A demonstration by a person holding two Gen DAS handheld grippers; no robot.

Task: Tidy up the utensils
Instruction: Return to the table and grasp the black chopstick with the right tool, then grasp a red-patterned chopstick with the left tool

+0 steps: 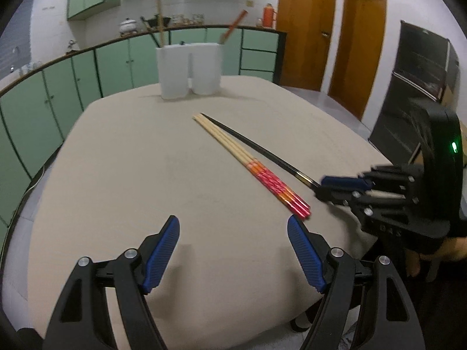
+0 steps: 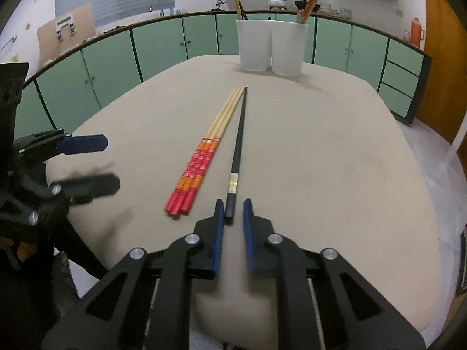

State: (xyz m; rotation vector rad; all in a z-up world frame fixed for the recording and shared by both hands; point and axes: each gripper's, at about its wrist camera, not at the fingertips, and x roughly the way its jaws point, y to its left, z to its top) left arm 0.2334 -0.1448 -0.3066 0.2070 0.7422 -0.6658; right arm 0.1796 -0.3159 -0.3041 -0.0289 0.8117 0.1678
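Three wooden chopsticks with red and orange handles (image 2: 201,160) lie together on the beige table (image 2: 321,160); they also show in the left wrist view (image 1: 251,163). A black chopstick (image 2: 238,143) lies just right of them, also in the left wrist view (image 1: 256,145). My right gripper (image 2: 233,207) is partly open, its jaws on either side of the black chopstick's near end with a gap on the right. It shows in the left wrist view (image 1: 332,188) too. My left gripper (image 1: 233,227) is wide open and empty, near the table's front edge. A white two-compartment holder (image 2: 271,46) at the far side holds a few sticks.
Green kitchen cabinets (image 2: 163,43) with a counter run behind the table. Wooden doors (image 1: 329,29) and a dark cabinet (image 1: 420,73) stand to the right. The left gripper (image 2: 84,163) hovers at the table's left edge in the right wrist view.
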